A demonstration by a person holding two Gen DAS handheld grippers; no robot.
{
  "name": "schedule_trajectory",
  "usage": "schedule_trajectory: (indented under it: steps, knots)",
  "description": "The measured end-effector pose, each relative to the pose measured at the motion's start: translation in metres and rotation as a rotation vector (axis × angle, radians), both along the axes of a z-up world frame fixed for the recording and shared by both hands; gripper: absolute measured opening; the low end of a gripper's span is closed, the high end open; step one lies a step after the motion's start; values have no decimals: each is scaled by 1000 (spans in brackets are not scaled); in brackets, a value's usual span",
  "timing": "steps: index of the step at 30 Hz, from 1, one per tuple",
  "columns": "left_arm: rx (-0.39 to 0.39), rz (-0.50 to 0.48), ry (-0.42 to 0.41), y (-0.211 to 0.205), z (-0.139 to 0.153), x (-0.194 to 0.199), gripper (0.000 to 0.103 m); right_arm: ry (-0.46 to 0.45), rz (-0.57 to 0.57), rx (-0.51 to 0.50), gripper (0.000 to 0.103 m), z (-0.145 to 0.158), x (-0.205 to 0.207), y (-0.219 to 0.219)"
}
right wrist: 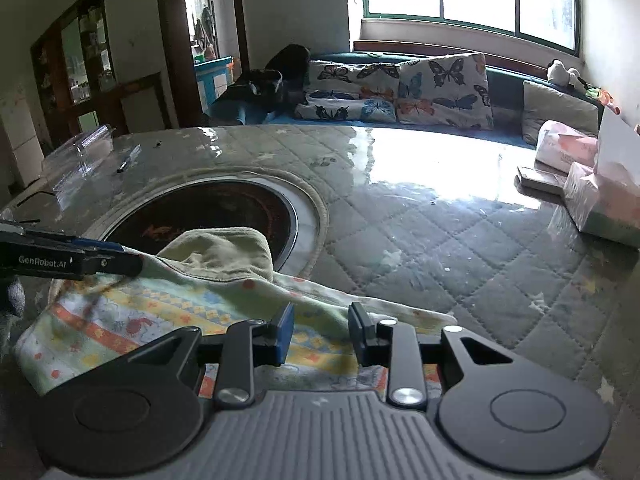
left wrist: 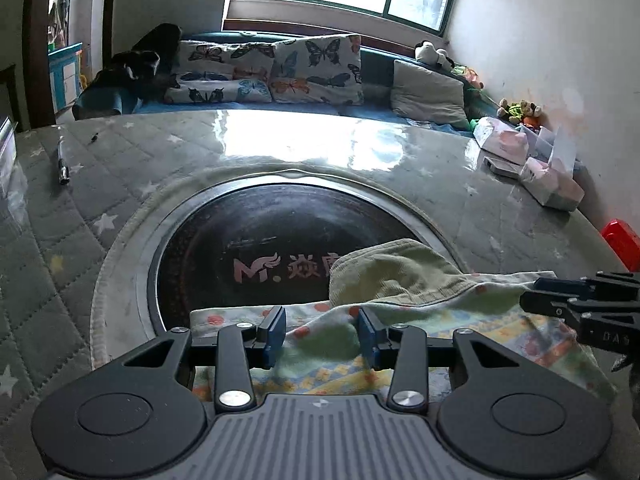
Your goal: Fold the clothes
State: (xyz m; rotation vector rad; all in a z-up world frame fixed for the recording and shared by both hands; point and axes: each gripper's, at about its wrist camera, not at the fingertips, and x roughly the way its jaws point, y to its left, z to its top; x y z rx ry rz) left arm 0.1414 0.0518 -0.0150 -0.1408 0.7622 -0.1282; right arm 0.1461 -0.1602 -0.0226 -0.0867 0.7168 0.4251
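A small patterned garment (left wrist: 460, 320) with a pale green ribbed waistband (left wrist: 396, 272) lies on the table at the near edge, partly over the round black cooktop (left wrist: 256, 248). It also shows in the right wrist view (right wrist: 168, 308). My left gripper (left wrist: 322, 336) is open, its blue pads just above the garment's left part. My right gripper (right wrist: 320, 334) is open over the garment's right edge. The right gripper shows side-on in the left wrist view (left wrist: 576, 304). The left gripper shows side-on in the right wrist view (right wrist: 80, 258).
The table (right wrist: 440, 240) has a quilted star-print cover under clear plastic. A pen (left wrist: 63, 162) and a clear plastic box (right wrist: 80, 152) lie at the left. Tissue packs (left wrist: 552, 184) and a red object (left wrist: 622, 242) sit at the right. A sofa with butterfly cushions (left wrist: 312, 70) stands behind.
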Motion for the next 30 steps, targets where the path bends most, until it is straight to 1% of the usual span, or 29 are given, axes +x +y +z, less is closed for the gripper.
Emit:
schedule_trajectory:
  steps: [4, 6, 8, 9, 10, 12, 13, 14, 15, 19, 21, 23, 26, 30]
  knots:
    - [10, 5, 2, 0, -5, 3, 46, 12, -12, -5, 30, -5, 5, 1]
    - [27, -2, 1, -3, -6, 3, 48, 7, -11, -16, 31, -3, 4, 3]
    - [21, 0, 4, -2, -3, 2, 48, -5, 0, -23, 31, 1, 0, 6]
    - [16, 1, 3, -1, -1, 0, 49, -9, 6, -23, 32, 3, -3, 7]
    - [13, 6, -1, 1, 2, -1, 51, -13, 11, -22, 37, 5, -5, 7]
    - [7, 23, -8, 7, 7, -4, 64, -21, 29, -24, 41, 10, -11, 10]
    - [3, 32, -13, 10, 9, -7, 68, -28, 42, -27, 41, 13, -15, 12]
    - [2, 38, -21, 12, 12, -10, 73, -35, 56, -29, 42, 15, -19, 15]
    - [5, 42, -31, 15, 15, -13, 78, -39, 74, -31, 42, 17, -23, 18]
    - [16, 60, -49, 23, 21, -28, 86, -51, 154, -40, 49, 24, -41, 34]
    - [20, 71, -51, 26, 23, -34, 93, -58, 204, -52, 52, 26, -50, 46]
    - [19, 86, -56, 30, 25, -40, 95, -66, 252, -64, 55, 27, -59, 57]
    - [9, 117, -52, 38, 26, -48, 103, -83, 335, -82, 58, 29, -74, 77]
    - [-6, 161, -38, 51, 25, -57, 103, -97, 443, -107, 59, 31, -93, 104]
